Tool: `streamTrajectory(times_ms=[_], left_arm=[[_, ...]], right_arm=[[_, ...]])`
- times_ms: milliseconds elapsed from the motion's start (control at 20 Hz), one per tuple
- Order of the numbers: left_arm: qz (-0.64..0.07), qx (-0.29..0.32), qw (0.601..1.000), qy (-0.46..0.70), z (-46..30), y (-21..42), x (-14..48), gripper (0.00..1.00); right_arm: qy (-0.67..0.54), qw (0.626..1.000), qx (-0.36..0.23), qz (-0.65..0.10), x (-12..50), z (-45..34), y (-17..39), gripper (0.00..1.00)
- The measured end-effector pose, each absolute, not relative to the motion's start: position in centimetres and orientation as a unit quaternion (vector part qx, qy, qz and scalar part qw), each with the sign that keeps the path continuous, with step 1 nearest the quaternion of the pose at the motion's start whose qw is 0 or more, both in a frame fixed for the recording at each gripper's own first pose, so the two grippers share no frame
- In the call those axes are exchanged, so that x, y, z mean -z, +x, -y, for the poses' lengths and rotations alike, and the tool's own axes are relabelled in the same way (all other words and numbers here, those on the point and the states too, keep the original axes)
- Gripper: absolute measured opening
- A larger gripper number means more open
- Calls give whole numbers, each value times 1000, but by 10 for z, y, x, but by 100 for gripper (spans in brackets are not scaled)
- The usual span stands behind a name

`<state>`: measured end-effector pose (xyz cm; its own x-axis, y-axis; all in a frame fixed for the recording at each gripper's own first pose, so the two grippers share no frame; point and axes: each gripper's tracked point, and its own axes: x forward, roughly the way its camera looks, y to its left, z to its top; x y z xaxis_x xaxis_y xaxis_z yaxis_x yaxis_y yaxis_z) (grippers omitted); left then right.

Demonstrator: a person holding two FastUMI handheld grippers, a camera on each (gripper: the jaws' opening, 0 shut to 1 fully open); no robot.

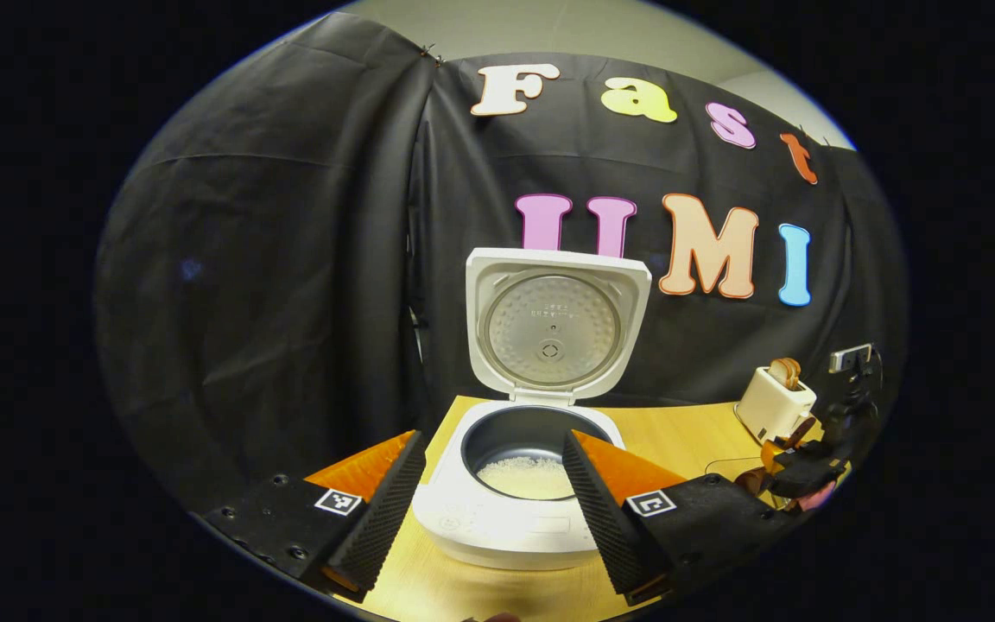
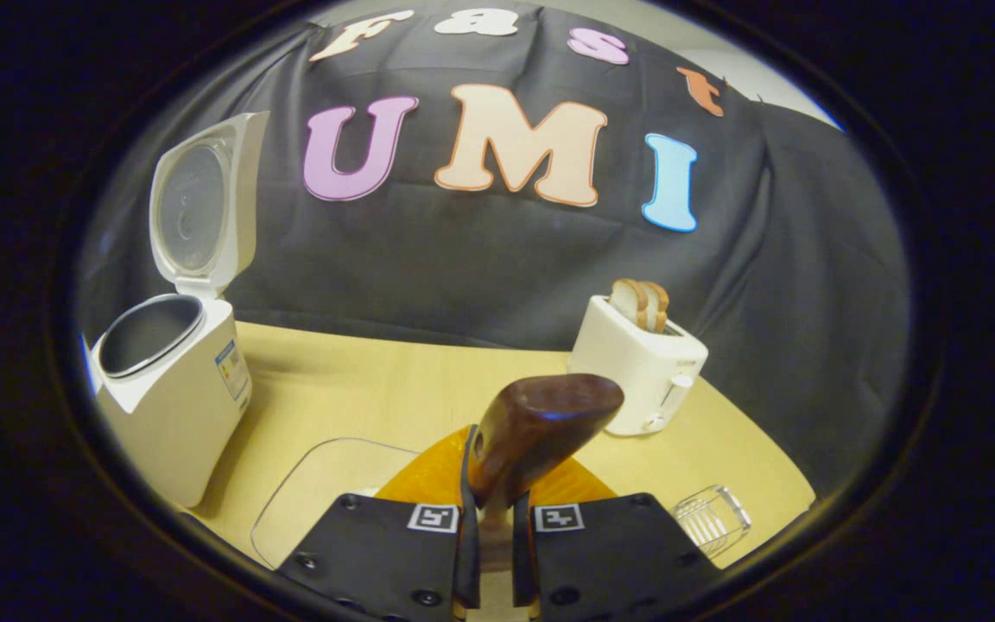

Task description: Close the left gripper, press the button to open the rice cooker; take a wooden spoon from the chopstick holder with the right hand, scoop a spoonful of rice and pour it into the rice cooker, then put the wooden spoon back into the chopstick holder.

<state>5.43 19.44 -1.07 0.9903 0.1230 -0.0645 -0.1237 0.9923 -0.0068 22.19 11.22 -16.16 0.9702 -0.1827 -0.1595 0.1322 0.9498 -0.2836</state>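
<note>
Rice cooker (image 1: 519,484) lid up, rice inside; left gripper (image 1: 493,501) spread open before it. Spoon (image 2: 532,432) pinched upright in right gripper (image 2: 491,536), prob. for return.

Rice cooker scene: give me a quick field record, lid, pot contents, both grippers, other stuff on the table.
rice cooker: on the wooden table, lid open and upright
pot contents: white rice at the bottom
left gripper: open, empty, in front of the cooker
right gripper: shut on the wooden spoon, held above the table
toaster: right of the cooker, bread slices in its slots
clear container: near the table's right edge, contents unclear
</note>
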Motion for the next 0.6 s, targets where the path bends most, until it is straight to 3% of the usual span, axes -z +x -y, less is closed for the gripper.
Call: streamTrajectory(times_ms=[600], left_arm=[[-42,-4,999,-13,-189,75,21,95]], right_arm=[[76,979,80,-171,200,-153,204,18]])
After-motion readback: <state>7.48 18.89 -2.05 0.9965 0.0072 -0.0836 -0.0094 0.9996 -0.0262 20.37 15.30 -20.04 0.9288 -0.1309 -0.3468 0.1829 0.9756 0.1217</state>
